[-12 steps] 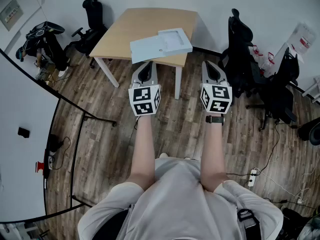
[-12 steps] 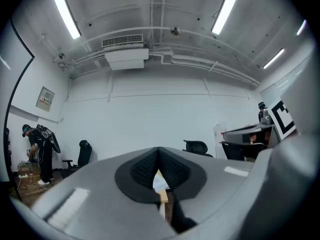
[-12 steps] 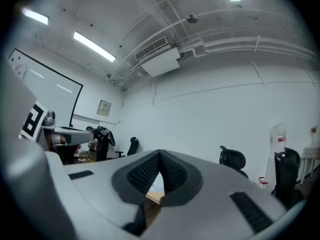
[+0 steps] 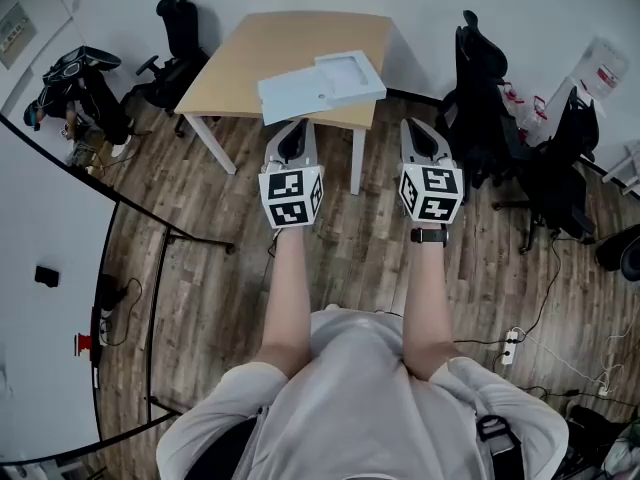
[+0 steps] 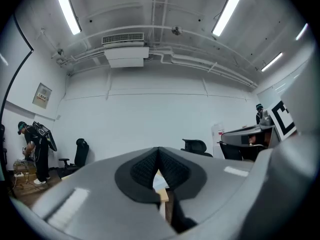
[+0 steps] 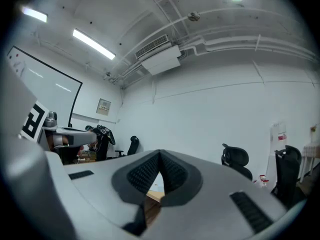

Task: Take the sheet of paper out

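Sheet of paper: can't pick it out as a separate thing from here; my guess is it sits in the shallow white tray [image 4: 350,76] or under the pale flat cover [image 4: 293,95] touching it; both lie at the near edge of the worktop [image 4: 262,50].

Step in hand, as I judge it: the approach, nothing grasped yet. I'm standing well short of the worktop; left hand-held gripper [image 5: 159,156] and right hand-held gripper [image 6: 160,159] are held level, aimed at the worktop, both clenched on nothing.

To do it well:
- close in until tray and cover are within reach; spread the jaws before arriving, not over the paper
- one hand-held gripper steadies tray or cover; the other takes a free corner of the sheet
- thin flat paper is prob. hard to pinch, so lift a corner first
- draw it out level and slow; a quick tug could crease it or drag the tray off the near edge

Counts: 1 worktop; 1 tray; 1 cover; 2 hand-held grippers; 3 office chairs [image 4: 183,30] I can count for sure, 1 left of the worktop and 2 right of it; 1 person [image 4: 75,83] left of the worktop.
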